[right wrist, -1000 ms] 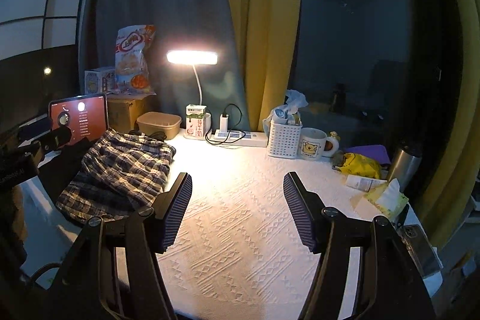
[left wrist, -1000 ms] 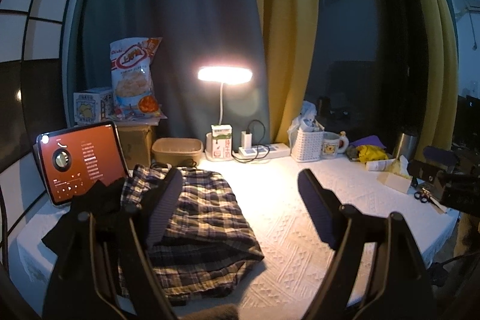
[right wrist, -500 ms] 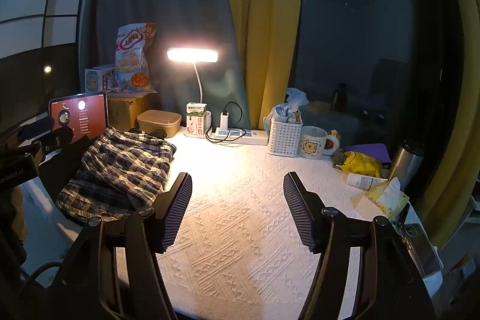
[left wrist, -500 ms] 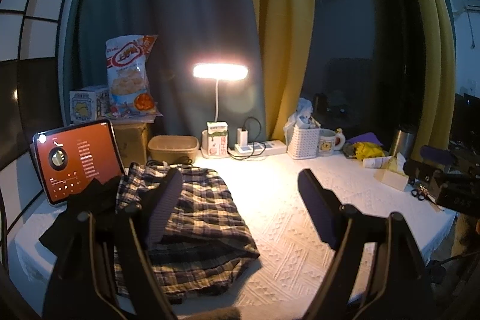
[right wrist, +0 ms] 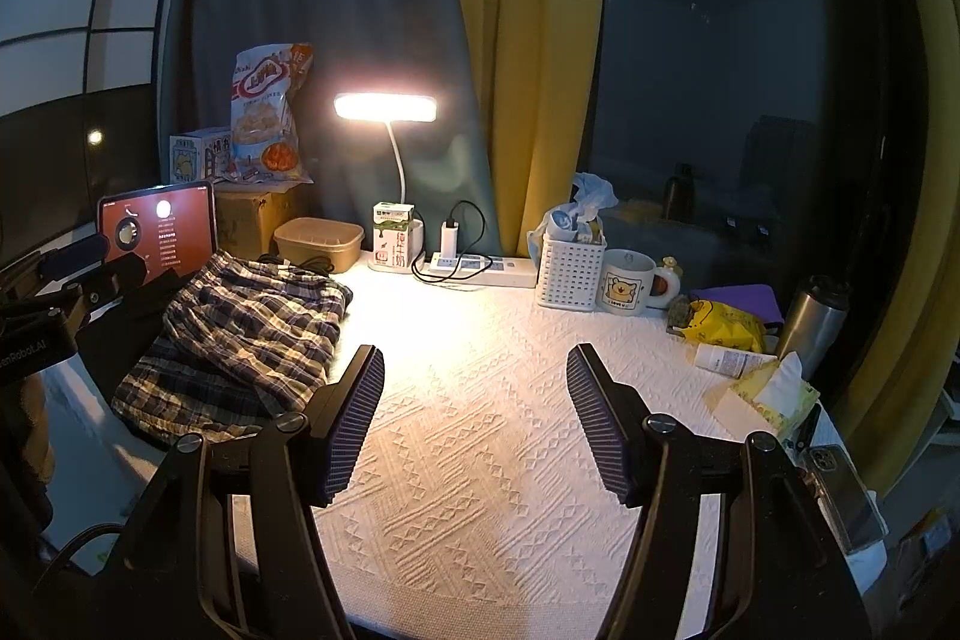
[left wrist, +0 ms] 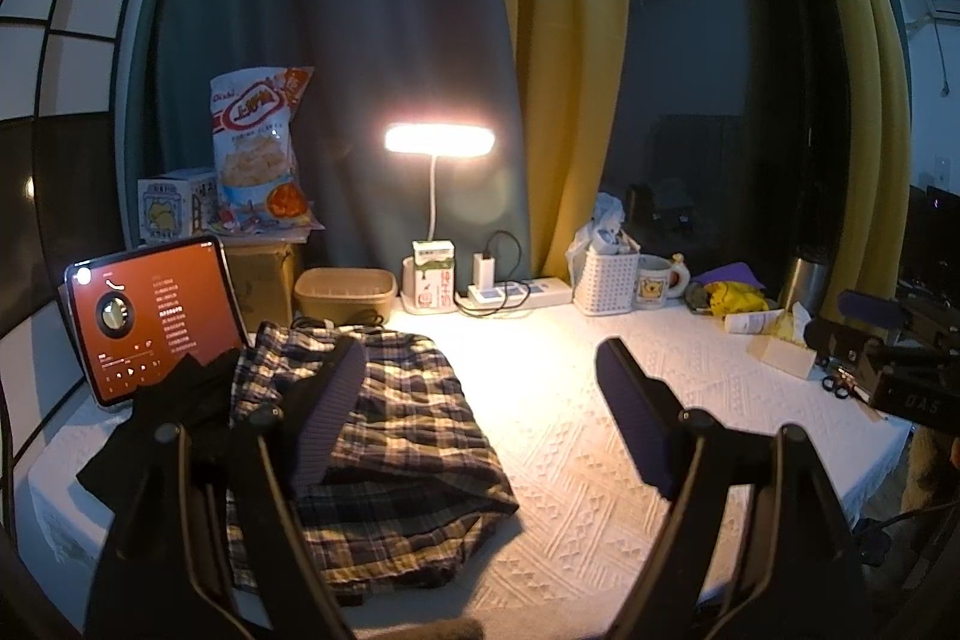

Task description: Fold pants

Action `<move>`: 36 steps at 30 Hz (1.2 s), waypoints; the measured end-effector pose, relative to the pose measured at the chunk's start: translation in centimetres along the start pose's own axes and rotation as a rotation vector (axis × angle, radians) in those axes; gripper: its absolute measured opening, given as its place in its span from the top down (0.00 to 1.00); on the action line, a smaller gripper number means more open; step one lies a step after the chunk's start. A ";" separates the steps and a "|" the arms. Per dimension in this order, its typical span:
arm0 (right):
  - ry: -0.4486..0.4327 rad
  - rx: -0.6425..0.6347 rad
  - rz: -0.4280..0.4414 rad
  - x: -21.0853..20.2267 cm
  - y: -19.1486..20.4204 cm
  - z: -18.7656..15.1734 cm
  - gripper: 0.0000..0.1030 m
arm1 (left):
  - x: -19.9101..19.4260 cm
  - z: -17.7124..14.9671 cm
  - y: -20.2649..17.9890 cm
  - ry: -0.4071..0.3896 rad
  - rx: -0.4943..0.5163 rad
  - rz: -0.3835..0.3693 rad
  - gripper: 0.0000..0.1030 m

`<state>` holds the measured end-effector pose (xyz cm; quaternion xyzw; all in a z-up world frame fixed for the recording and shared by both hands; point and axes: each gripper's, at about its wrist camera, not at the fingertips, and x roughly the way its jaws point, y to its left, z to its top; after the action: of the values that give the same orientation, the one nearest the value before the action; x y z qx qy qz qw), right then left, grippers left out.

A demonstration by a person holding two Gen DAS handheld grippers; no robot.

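Below and left of the left gripper (left wrist: 480, 400), the plaid pants (left wrist: 390, 436) are lying in a layered bundle on the white textured tabletop (left wrist: 600, 460), partly over a dark garment (left wrist: 168, 418). Its jaws are standing spread wide, grasping nothing. The right gripper (right wrist: 474, 418) is hovering released too, over bare cloth, with the pants (right wrist: 246, 340) off to its left.

The bundle is looking doubled over already but loose and rumpled, so this could be a pile waiting to be spread out, or a fold just laid down; I cannot settle which. Either way, good handling here is likely meaning pinching fabric near an edge or corner, catching only the layers wanted, and keeping the dark garment out of the bite. Thin cotton-like cloth is apt to slip and sag.

Readable writing: the mug (right wrist: 627, 283) ahead of the right gripper is showing "LOVE", and the left gripper's body (right wrist: 36, 340) is carrying "enRobot.AI". The snack bag (left wrist: 258, 148) and carton (right wrist: 393, 238) are bearing Chinese print too small to read; the tablet (left wrist: 150, 322) text is also illegible.
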<state>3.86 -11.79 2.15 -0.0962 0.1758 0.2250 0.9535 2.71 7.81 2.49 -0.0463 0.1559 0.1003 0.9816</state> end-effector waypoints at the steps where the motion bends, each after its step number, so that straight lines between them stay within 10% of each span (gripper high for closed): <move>1: 0.000 0.000 -0.001 0.0 0.0 0.0 0.35 | 0.0 0.0 0.0 0.000 0.000 0.001 0.22; 36: 0.007 0.007 0.001 0.0 0.2 -0.6 0.35 | -0.1 -0.2 0.2 -0.005 0.012 -0.051 0.22</move>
<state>3.60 -11.74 1.59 -0.0935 0.1797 0.2247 0.9531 2.50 7.95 2.35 -0.0440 0.1529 0.0742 0.9845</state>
